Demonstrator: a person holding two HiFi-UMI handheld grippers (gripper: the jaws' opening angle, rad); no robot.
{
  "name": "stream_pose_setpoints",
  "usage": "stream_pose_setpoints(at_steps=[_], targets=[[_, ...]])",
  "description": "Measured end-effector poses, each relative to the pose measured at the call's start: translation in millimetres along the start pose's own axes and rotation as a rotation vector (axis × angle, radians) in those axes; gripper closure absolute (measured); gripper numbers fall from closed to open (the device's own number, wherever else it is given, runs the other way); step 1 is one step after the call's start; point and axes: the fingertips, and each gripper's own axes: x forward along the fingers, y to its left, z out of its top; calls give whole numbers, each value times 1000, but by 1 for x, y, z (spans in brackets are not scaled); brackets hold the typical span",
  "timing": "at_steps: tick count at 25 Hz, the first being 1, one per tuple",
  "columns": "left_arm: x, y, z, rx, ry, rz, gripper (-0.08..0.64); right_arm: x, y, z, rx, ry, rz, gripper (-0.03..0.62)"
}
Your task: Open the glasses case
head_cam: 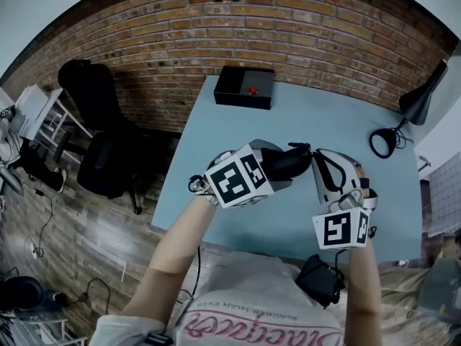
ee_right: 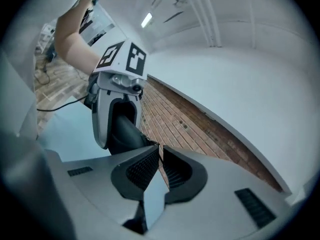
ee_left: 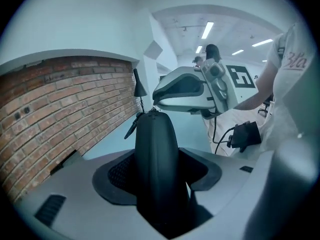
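Fingers [ee_left: 116, 176] of the left gripper [head_cam: 288, 163] are clamped across the flanks of the dark glasses case [ee_left: 156, 154]. Fingers [ee_right: 137, 171] of the right gripper [head_cam: 315, 157] are pressed together at the case's far end; whether they pinch anything there cannot be told. The pale-blue desk [head_cam: 238, 114] lies below, and the case is held in the air above its near edge. The case looks like a light, fairly stiff shell with a smooth skin, so a firm hold across its middle suits it. Its zip pull [ee_left: 131, 128], a small limp tab hanging at the far end, is likely the place to take hold, and may slip.
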Motion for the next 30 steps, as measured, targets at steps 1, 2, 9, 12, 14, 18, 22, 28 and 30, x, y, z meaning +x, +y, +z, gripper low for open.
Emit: stream_pose_setpoints(at_steps=[1,2,9,12,14,18,22,28,30], targets=[[0,0,0,-16,-21,-4,296,-1,-3,0,23,-4,-1,572],[-1,-1,-1,-34,-40,-8,296,-2,-5,1,32,-6,0,572],[-20,-1,13,-212,-266,-88,296,-14,-8,7,474,-145,118,483],[-30,-2,22,-266,-364,-128,295,-18,-1,7,743,-206,243,392],[-35,-8,28,-282,-420,-175,295,-20,4,10,894,-247,307,366],[-43,-21,39,-288,-501,-278,295,-25,10,21,1114,-341,437,347],[-50,-30,46,-278,-561,-359,295,-28,14,32,1187,-412,524,347],[-53,-37,49,-267,-621,-427,295,-29,15,43,1198,-481,572,347],[-44,-39,44,-212,-574,-363,295,-28,18,43,1148,-460,546,347]])
